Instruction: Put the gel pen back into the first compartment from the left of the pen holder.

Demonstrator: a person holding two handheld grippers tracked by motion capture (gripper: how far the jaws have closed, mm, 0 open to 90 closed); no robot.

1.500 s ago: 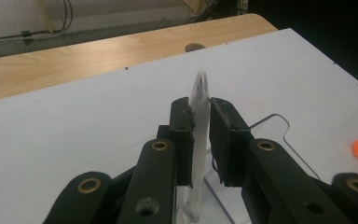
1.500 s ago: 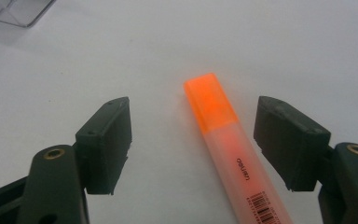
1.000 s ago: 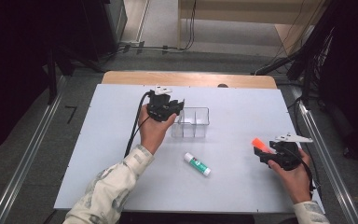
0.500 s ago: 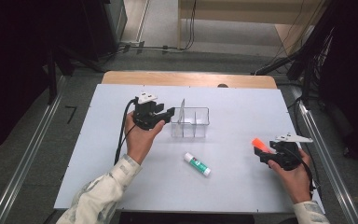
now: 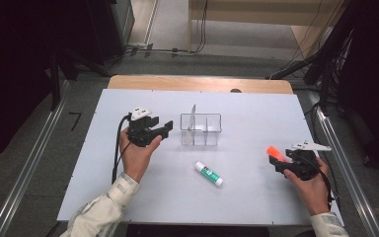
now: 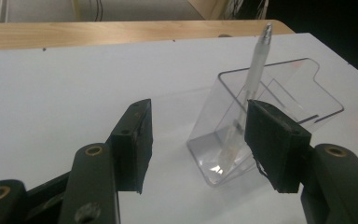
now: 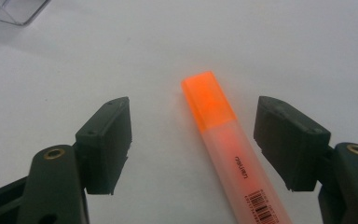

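A clear divided box (image 5: 201, 129) stands mid-table with a frosted pen (image 5: 194, 116) leaning upright in its left compartment. My left gripper (image 5: 165, 129) sits just left of the box; its jaws have just been opening and nothing is between them. In the left gripper view the pen (image 6: 256, 70) rises from the box (image 6: 284, 88) beyond the open gripper (image 6: 200, 140). At the right, an orange highlighter (image 5: 276, 152) lies on the table. My right gripper (image 7: 193, 112) is open around the highlighter (image 7: 219, 126), with both pads clear of it.
A glue stick (image 5: 208, 174) with a green label lies in front of the box, nearer the person. The white tabletop (image 5: 256, 108) ends at a wooden strip (image 5: 197, 83) along the far edge. Metal rails run down both sides.
My left gripper has drawn back to the left, away from the clear box, and its jaws have opened. The pen stays standing in the box. The right hand has not moved.
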